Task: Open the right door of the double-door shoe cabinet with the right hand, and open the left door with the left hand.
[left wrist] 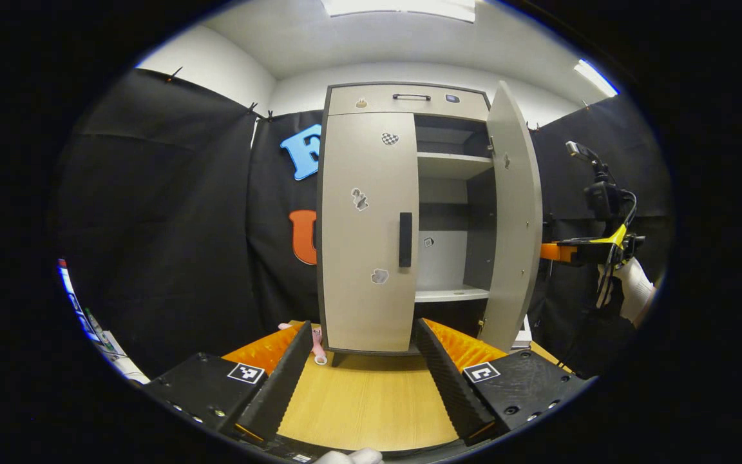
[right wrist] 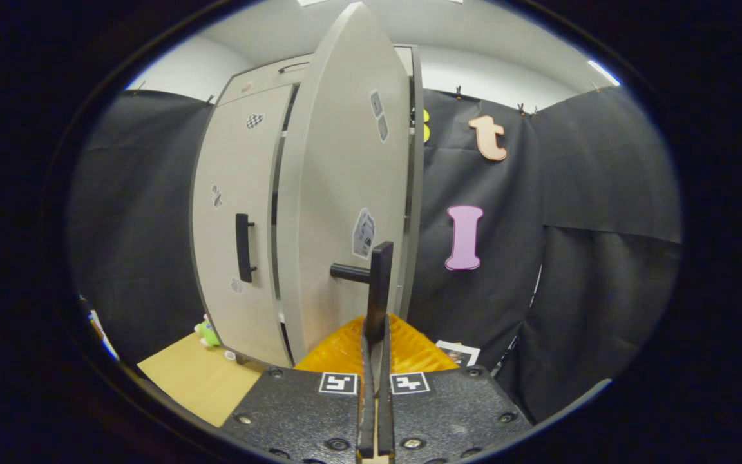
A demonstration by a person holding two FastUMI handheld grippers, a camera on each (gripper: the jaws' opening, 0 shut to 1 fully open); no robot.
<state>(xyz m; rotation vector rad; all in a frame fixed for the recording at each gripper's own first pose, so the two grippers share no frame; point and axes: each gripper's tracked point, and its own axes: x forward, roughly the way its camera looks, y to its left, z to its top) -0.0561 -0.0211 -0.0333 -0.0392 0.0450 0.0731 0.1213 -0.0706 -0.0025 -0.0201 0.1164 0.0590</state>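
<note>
Black cloth walls close off the booth; a wooden tabletop (left wrist: 364,399) carries the shoe cabinet (left wrist: 403,219) at frame centre in the left gripper view. Right door (left wrist: 511,219) stands swung wide, shelves exposed. Left door (left wrist: 368,232) is closed, its handle (left wrist: 405,240) untouched. Left gripper (left wrist: 364,361) sits low in frame, fingers spread, well short of that handle. In the right gripper view, the right gripper (right wrist: 376,335) has its fingers pressed together on the right door's handle (right wrist: 377,283), bottom centre. Risks, as judged: a hard pull on the left handle could tip or slide the cabinet; a misaligned approach could glance off the handle; the right gripper dragging sideways could strain the hinge.
</note>
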